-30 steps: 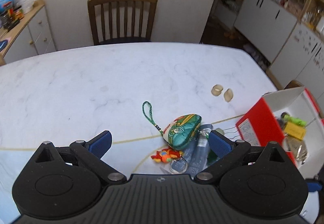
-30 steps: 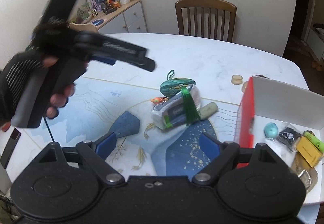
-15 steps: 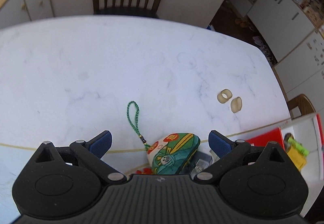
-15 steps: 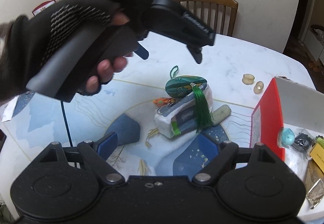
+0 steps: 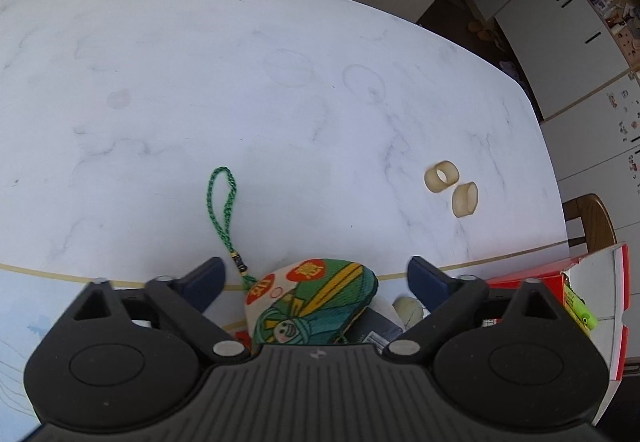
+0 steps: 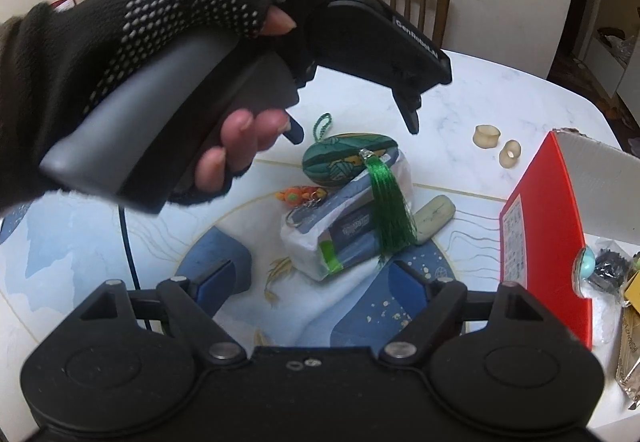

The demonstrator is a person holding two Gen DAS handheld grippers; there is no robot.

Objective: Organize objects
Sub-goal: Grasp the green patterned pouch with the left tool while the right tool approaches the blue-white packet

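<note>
The left gripper [image 5: 316, 276] hangs over the green pouch [image 5: 312, 306], jaws wide and just narrowing, pads clear. The pouch's long axis runs across the gap, and the unclosed right gripper [image 6: 310, 280] sits farther off.

The left gripper [image 5: 316, 274] has dropped over the green embroidered pouch [image 5: 316, 306], which now lies between its closing jaws, untouched; the right gripper [image 6: 312, 278] has narrowed slightly.

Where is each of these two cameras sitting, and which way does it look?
Left wrist: on the left gripper, looking steeply down over its open fingers at the green embroidered charm and marble table.
Right wrist: on the right gripper, facing the tissue pack; the gloved left hand shows.
Shared: charm, two cream rings, red box.
</note>
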